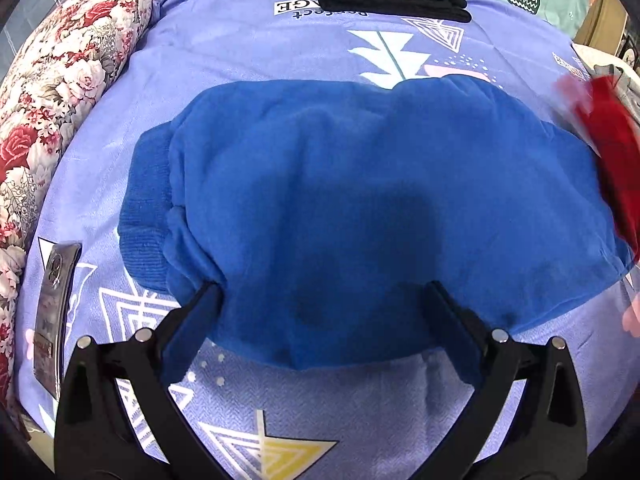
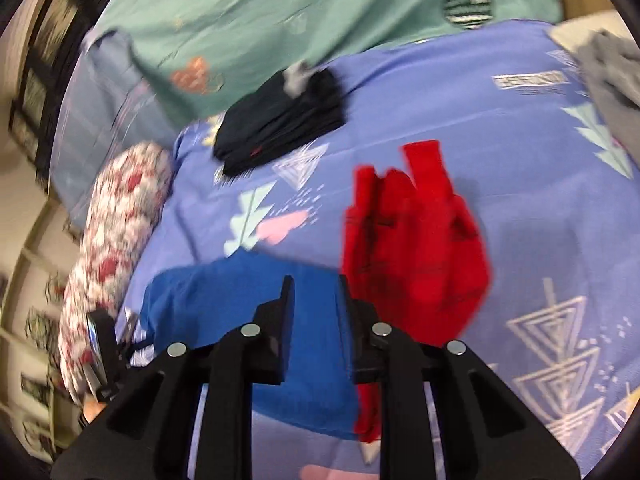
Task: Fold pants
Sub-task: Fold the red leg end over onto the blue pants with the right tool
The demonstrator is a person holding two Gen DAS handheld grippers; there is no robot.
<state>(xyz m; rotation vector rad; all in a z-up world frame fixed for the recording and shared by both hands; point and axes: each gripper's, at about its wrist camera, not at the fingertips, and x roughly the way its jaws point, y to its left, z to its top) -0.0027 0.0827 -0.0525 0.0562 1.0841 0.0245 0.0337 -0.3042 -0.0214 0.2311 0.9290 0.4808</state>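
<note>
Blue pants [image 1: 360,200] under wide left claw [image 1: 324,292]; right claw [image 2: 316,284] narrow, seemingly pinching them.

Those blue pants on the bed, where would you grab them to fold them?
Probably by the near edge of the blue pants, coming in low from the front. That hem lies flat and loose on the purple sheet, right between the open left gripper fingers. The ribbed cuff on the left is thicker and bunched, so harder to pinch cleanly.
</note>
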